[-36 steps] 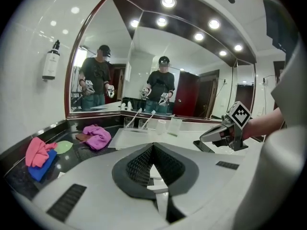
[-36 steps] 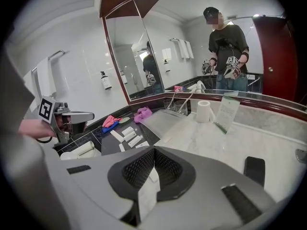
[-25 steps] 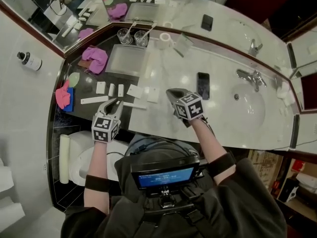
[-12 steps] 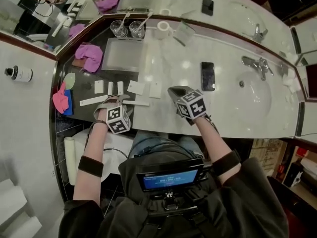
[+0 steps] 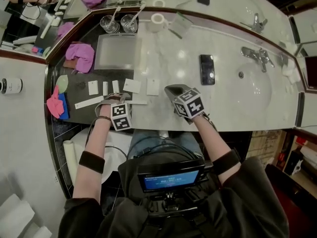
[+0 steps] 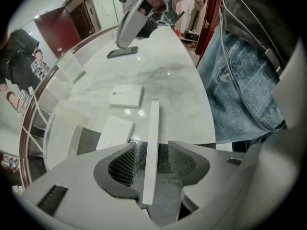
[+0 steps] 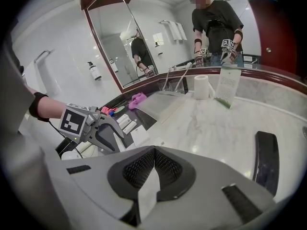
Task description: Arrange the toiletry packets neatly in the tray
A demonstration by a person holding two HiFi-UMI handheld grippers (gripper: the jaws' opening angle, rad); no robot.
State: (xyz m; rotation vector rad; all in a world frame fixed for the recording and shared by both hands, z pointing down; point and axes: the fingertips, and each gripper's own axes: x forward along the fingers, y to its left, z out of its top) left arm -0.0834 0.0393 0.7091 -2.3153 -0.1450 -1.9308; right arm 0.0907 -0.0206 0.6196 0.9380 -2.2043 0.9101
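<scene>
Several white toiletry packets [image 5: 132, 86] lie on the counter in front of the grey tray [image 5: 118, 51]. My left gripper [image 5: 117, 99] points straight down at the counter's front edge. Its jaws have just been opening and stand on either side of a long thin white packet [image 6: 153, 119] without pressing it. Two flat packets [image 6: 126, 95] lie just beyond. My right gripper [image 5: 172, 91] hovers over the marble to the right, shut on a small white packet [image 7: 146, 195]. The left gripper [image 7: 96, 128] also shows in the right gripper view.
A black phone [image 5: 206, 69] lies right of the packets, with the sink [image 5: 252, 86] and tap [image 5: 255, 57] beyond. Two glasses [image 5: 109, 23], a paper roll [image 5: 157, 20] and a card stand at the back by the mirror. Pink cloths [image 5: 79, 56] lie left of the tray.
My left gripper has rolled and sunk to the counter, now straddling the long packet with its jaws wider apart. The right gripper has dropped a little, still shut.
</scene>
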